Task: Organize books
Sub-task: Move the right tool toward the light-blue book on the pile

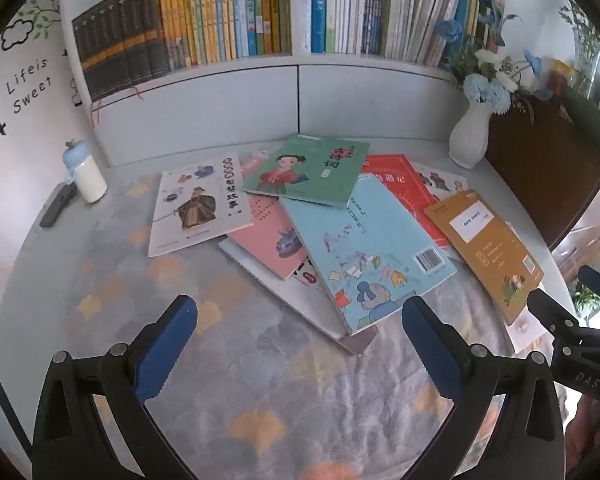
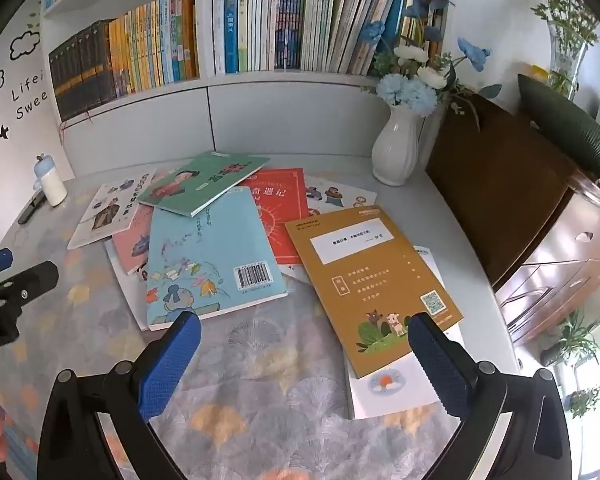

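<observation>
The left gripper (image 1: 299,320) hangs with its jaws spread wide and nothing between them, above the grey tablecloth with yellow and white fan print (image 1: 260,400); the right gripper (image 2: 305,338) is likewise spread and empty, its right pad (image 2: 440,360) over the near corner of the mustard-yellow paperback with a white label (image 2: 372,276). That book lies at 1 o'clock from the right jaws, resting on a white booklet (image 2: 392,394) whose corner pokes out toward the table edge. At 11 o'clock sits the light-blue paperback with a barcode (image 2: 212,252), its near edge just beyond the left pad (image 2: 168,364). Further out, at 12 o'clock, lie the red paperback (image 2: 280,208) and, tilted on top of the heap, the green paperback showing a girl in red (image 2: 204,182); a white illustrated book (image 1: 198,204) and a pink book (image 1: 268,236) lie toward 10 o'clock. These look thin, light and floppy, with glossy covers likely to slide on one another, so a pinch across an overhanging edge or the spine seems the surest hold. Behind, at 12 o'clock, the white bookshelf of upright books (image 2: 260,76) is packed; the white ceramic vase of blue flowers (image 2: 396,148) at 1 o'clock looks easy to tip.
</observation>
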`<state>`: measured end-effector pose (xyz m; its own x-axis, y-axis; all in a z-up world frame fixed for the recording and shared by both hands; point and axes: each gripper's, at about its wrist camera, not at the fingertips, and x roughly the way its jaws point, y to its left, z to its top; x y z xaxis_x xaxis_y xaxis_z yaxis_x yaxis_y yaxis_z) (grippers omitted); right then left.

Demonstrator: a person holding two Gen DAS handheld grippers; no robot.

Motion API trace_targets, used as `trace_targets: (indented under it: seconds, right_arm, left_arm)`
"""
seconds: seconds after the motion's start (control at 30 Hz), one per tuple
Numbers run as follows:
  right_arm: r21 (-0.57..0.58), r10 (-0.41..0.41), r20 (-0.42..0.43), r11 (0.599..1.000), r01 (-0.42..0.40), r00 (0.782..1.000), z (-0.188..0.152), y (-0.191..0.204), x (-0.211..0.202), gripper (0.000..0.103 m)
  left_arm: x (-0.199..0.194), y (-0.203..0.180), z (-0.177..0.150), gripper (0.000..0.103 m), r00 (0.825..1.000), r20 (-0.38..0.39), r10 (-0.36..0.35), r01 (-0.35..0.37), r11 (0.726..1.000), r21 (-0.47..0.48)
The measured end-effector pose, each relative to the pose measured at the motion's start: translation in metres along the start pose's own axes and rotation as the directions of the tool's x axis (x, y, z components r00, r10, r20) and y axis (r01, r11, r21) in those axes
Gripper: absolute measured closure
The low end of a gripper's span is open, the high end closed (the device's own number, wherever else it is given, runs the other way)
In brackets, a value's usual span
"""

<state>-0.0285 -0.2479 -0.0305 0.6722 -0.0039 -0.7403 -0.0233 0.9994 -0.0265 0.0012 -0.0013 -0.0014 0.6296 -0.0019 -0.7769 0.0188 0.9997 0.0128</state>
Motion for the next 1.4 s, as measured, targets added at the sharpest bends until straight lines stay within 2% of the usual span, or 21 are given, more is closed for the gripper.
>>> trace_targets:
  seconds: [0.5,0.77,1.03,1.2,1.33,1.4]
  right_arm:
    - [-0.011,-0.007,-0.067,1.000,0.006,0.998,-0.001,0.000,0.029,0.000]
    - [-0.043,0.004,-0.087,0.999,-0.008,0.996,-0.001,0.006,0.048,0.000]
    - [-0.042,0.047,-0.113,0.998,-0.052,0.992,0.017,0.006,0.090,0.000]
    - [-0.026,0.087,-0.139,0.995,-0.092,0.986,0.027,0.007,0.118,0.000]
    - [-0.037,0.106,-0.152,0.993,-0.113,0.983,0.035,0.012,0.136,0.000]
    - [-0.032,0.123,-0.162,0.991,-0.130,0.979,0.038,0.015,0.144,0.004]
  left_arm:
    - [0.026,-0.007,0.000,0.001,0.999,-0.046,-0.008,0.009,1.000,0.022]
    - [0.052,-0.002,0.002,0.001,0.999,-0.038,0.020,-0.018,0.999,0.035]
    - [0.093,-0.004,0.014,0.001,0.996,-0.078,-0.037,0.037,0.999,0.008]
    - [0.115,-0.003,0.011,0.001,0.984,-0.157,-0.087,0.082,0.996,-0.041]
    - [0.125,-0.005,0.009,0.002,0.978,-0.181,-0.101,0.094,0.995,-0.044]
    - [0.132,-0.004,0.009,0.004,0.975,-0.190,-0.111,0.103,0.994,-0.047]
